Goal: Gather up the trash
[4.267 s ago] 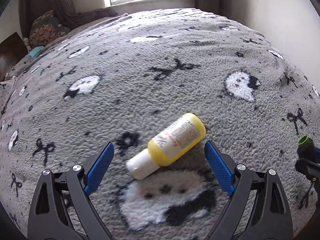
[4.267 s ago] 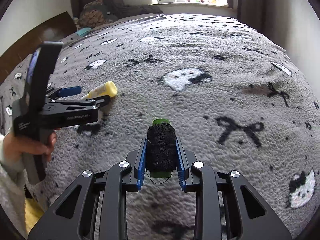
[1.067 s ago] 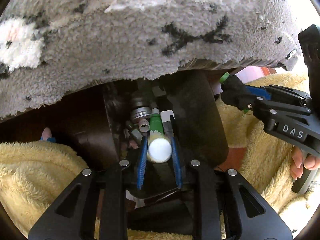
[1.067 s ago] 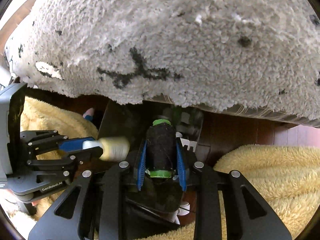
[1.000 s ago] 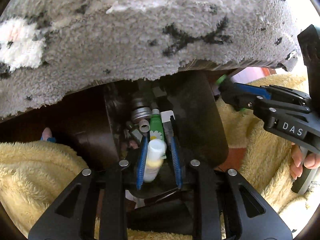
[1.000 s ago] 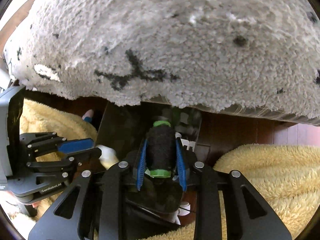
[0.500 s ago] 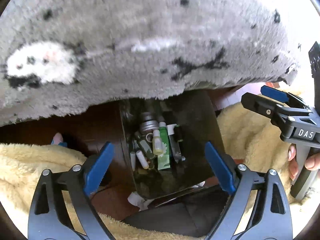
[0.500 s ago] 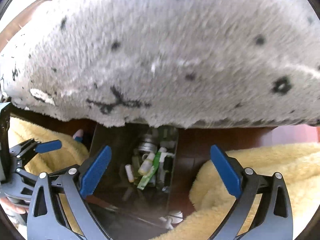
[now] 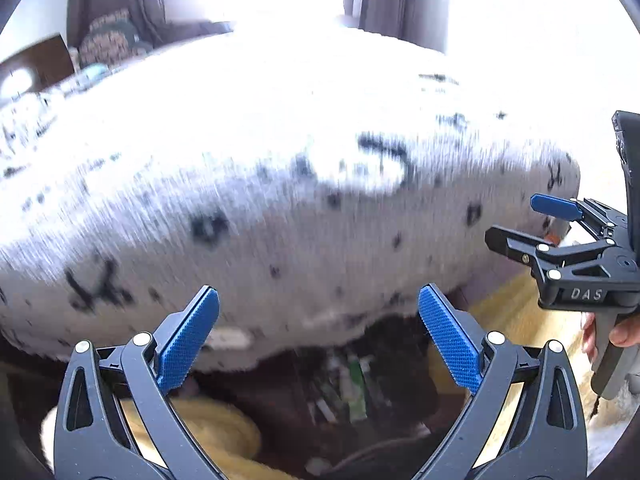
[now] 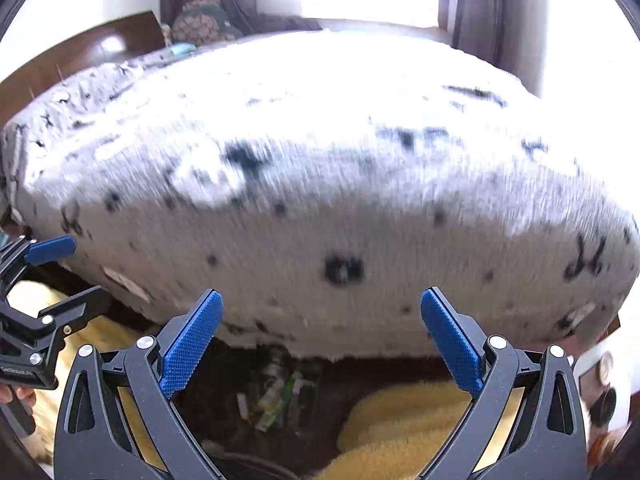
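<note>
Left gripper (image 9: pixel 319 336): jaws just spread wide, nothing between them.
Right gripper (image 10: pixel 321 338): wide apart, empty.
Trash bin (image 10: pixel 224 396): dark, below the blanket's (image 10: pixel 320 200) front edge.
Trash (image 10: pixel 276 396): blurred pile inside the bin; a green tube's (image 9: pixel 357 390) long axis runs toward the blanket.

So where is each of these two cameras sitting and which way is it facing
Left wrist: on the left gripper, facing forward and down over the bed's blanket and the trash bin; its open jaws show, with the right gripper and fingers.
Right wrist: on the right gripper, facing likewise; its open jaws and the left gripper show.
Shared: blanket, bin, yellow rug.
</note>
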Demonstrator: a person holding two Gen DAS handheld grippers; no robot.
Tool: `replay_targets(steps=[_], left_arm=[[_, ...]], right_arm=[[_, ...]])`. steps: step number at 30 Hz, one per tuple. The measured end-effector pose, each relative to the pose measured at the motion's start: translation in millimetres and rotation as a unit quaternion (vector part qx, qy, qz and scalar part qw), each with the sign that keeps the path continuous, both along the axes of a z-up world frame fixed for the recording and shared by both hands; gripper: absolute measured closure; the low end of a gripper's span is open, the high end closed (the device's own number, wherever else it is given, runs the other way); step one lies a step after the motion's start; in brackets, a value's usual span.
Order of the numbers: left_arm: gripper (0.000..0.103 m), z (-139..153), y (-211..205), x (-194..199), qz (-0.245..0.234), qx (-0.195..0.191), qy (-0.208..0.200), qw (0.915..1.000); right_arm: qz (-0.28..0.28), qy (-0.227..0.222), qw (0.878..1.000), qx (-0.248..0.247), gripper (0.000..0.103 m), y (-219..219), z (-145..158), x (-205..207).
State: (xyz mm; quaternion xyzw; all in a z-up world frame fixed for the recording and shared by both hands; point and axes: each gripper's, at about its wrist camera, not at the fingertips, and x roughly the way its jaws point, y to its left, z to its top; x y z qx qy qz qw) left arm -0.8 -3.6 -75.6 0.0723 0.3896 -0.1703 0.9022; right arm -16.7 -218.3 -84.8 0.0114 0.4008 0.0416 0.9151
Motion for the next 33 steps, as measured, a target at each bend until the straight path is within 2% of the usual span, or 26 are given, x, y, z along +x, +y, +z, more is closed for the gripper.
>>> replay_targets(steps=[8, 12, 16, 23, 28, 33], left_arm=[[0.008, 73, 10, 11, 0.036, -0.022, -0.080, 0.9959], [0.008, 103, 7, 6, 0.035, -0.038, -0.118, 0.9917], [0.008, 120, 3, 1, 0.026, -0.049, -0.139, 0.9887], [0.008, 123, 3, -14, 0.042, -0.059, -0.155, 0.9852], [0.008, 115, 3, -22, 0.041, -0.056, -0.162, 0.9843], [0.008, 110, 3, -24, 0.036, -0.061, -0.161, 0.9844]], right_arm=[[-0.014, -0.075, 0.997, 0.013, 0.004, 0, 69, 4], [-0.024, -0.114, 0.993, 0.010, 0.004, -1, 100, -1], [-0.039, -0.151, 0.988, 0.015, 0.004, -5, 127, -6], [-0.063, -0.183, 0.981, 0.006, 0.004, 0, 142, -21], [-0.084, -0.190, 0.978, 0.003, 0.004, -1, 134, -30], [-0.078, -0.178, 0.981, -0.004, 0.004, 5, 125, -28]])
